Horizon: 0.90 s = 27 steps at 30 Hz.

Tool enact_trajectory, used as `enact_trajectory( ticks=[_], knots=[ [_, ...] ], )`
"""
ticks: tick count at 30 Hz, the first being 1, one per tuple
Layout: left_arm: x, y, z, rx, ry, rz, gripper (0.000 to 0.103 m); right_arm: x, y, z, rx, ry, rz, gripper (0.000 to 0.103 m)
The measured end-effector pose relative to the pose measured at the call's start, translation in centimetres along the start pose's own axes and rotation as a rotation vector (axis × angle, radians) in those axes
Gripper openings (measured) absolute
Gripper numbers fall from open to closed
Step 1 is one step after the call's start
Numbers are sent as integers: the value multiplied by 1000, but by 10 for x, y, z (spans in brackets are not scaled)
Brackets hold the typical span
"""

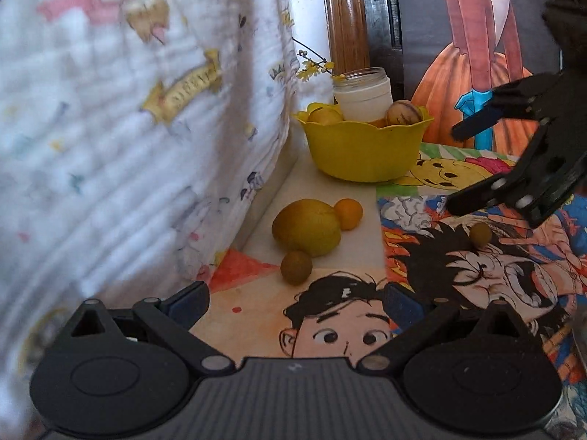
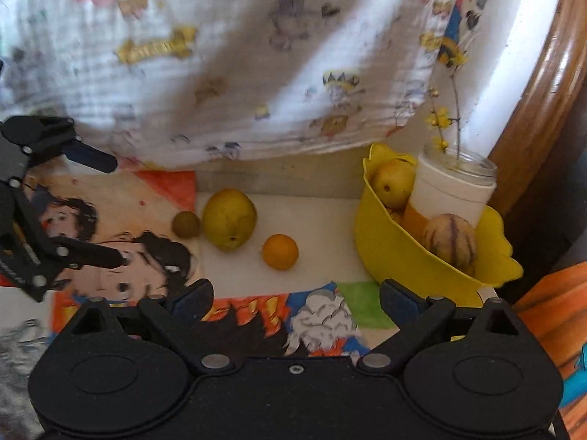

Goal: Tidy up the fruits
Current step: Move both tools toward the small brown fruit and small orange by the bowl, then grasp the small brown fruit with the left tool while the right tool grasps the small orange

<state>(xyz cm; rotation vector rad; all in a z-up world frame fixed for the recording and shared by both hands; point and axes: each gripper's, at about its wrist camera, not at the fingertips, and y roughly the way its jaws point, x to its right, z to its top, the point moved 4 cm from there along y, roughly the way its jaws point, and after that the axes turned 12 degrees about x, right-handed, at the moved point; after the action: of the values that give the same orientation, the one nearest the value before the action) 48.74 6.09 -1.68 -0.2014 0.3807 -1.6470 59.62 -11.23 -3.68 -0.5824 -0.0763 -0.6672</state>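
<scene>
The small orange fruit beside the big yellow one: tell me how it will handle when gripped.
The small orange fruit looks round and smooth, so it would probably roll if nudged. It sits free on the table, probably light. Its skin may be slippery.

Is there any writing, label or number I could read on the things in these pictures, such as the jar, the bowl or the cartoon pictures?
No readable text anywhere.
Jar: white band, no lettering visible.
Yellow bowl: plain.
Cartoon drawings on the table: pictures only, no legible words.
Patterned cloth: yellow banner-like shapes, too blurred to tell whether they carry letters.
</scene>
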Motion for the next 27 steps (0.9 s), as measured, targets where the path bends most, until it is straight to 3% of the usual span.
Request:
enact_trajectory(
  ticks=[9, 15, 27],
  knots=[
    [0, 29, -2, 4, 9, -14, 91, -1, 55, -3, -2, -9, 13, 85],
    [-3, 44, -2, 2, -13, -28, 81, -8, 75, -6, -20, -43, 31, 73],
    [-5, 69, 0, -56, -55, -35, 44, -5, 94, -15, -11, 3, 61, 43]
  ],
)
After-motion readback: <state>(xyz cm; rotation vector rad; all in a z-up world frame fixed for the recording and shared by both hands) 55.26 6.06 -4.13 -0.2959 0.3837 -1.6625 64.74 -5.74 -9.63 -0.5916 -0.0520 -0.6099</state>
